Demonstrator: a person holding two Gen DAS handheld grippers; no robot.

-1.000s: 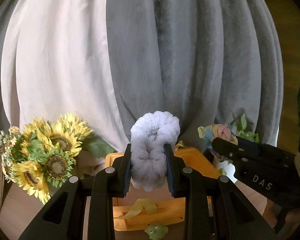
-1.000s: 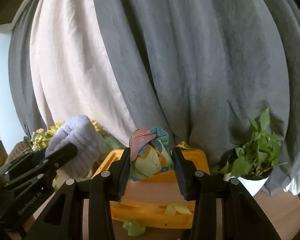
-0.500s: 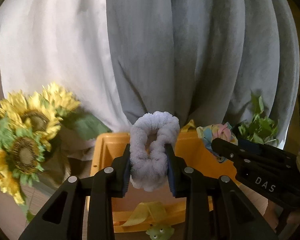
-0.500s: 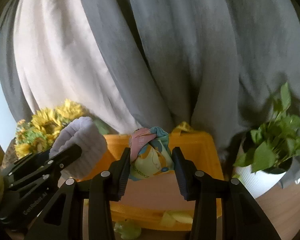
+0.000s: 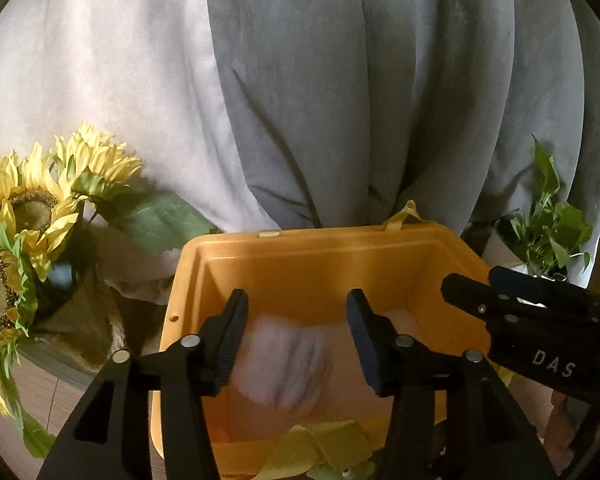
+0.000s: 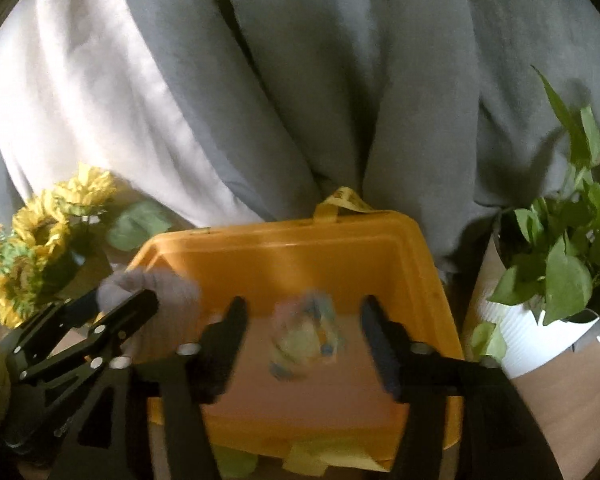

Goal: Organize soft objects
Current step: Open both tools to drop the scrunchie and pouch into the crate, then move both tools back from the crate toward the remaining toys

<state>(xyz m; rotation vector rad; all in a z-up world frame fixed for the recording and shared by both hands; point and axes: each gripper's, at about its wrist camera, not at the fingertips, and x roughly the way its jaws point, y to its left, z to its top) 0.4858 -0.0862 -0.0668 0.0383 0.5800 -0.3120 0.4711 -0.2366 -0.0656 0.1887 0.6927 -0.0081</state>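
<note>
An orange plastic bin [image 5: 300, 248] stands in front of me; it also shows in the right wrist view [image 6: 284, 240]. My left gripper [image 5: 296, 320] is open over the bin, and the fluffy white scrunchie [image 5: 284, 364] is a blur below it inside the bin. My right gripper [image 6: 302, 332] is open too, with the colourful patterned cloth [image 6: 306, 340] blurred between and below its jaws, inside the bin. The left gripper also shows at the left of the right wrist view [image 6: 112, 308], the scrunchie [image 6: 156, 284] beside it.
Artificial sunflowers [image 5: 28, 220] stand left of the bin. A green plant in a white pot [image 6: 556, 276] stands on the right. Grey and white curtains [image 5: 340, 80] hang close behind. A yellow ribbon [image 5: 324, 448] lies at the bin's front edge.
Both grippers moved forward over the bin and opened. The scrunchie and the patterned cloth left the jaws and are dropping into the bin.
</note>
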